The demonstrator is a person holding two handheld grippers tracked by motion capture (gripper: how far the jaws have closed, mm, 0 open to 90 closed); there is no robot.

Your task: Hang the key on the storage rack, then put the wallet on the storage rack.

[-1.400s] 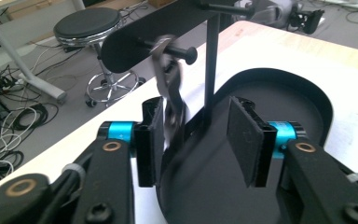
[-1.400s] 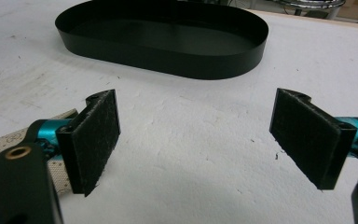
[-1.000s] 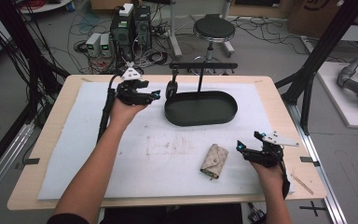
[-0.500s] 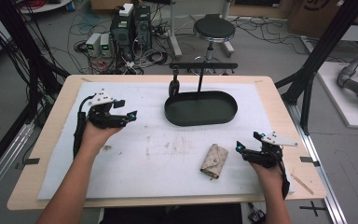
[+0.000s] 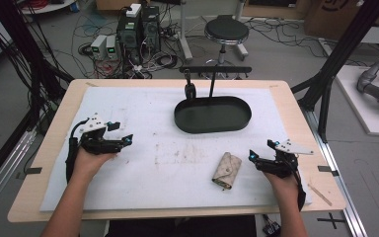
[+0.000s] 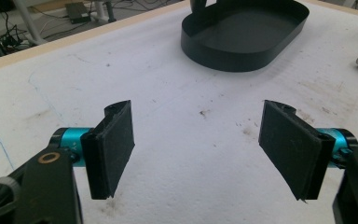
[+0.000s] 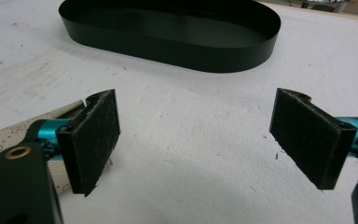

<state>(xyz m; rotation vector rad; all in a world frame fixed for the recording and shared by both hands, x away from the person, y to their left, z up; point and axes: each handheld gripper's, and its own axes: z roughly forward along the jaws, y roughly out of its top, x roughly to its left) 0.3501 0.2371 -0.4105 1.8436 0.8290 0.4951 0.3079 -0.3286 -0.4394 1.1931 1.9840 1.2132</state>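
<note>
In the high view the left gripper [image 5: 121, 139] rests low over the white mat [image 5: 143, 111] at about 9 o'clock from the table's middle, its jaws wide apart with nothing between them; they have just been opening. Its own view shows bare mat between the pads [image 6: 114, 142], with the tray [image 6: 242, 32] ahead at 1 o'clock. The right gripper [image 5: 253, 158] sits at about 4 o'clock, jaws likewise spread and empty. The pouch [image 5: 227, 170], a pale folded thing, lies flat on the mat just at 9 o'clock of the right gripper, near but apart from it, and at 6 o'clock of the black oval tray [image 5: 212, 114]. In the right gripper view the pouch's edge [image 7: 9, 133] shows beside the left pad.
</note>
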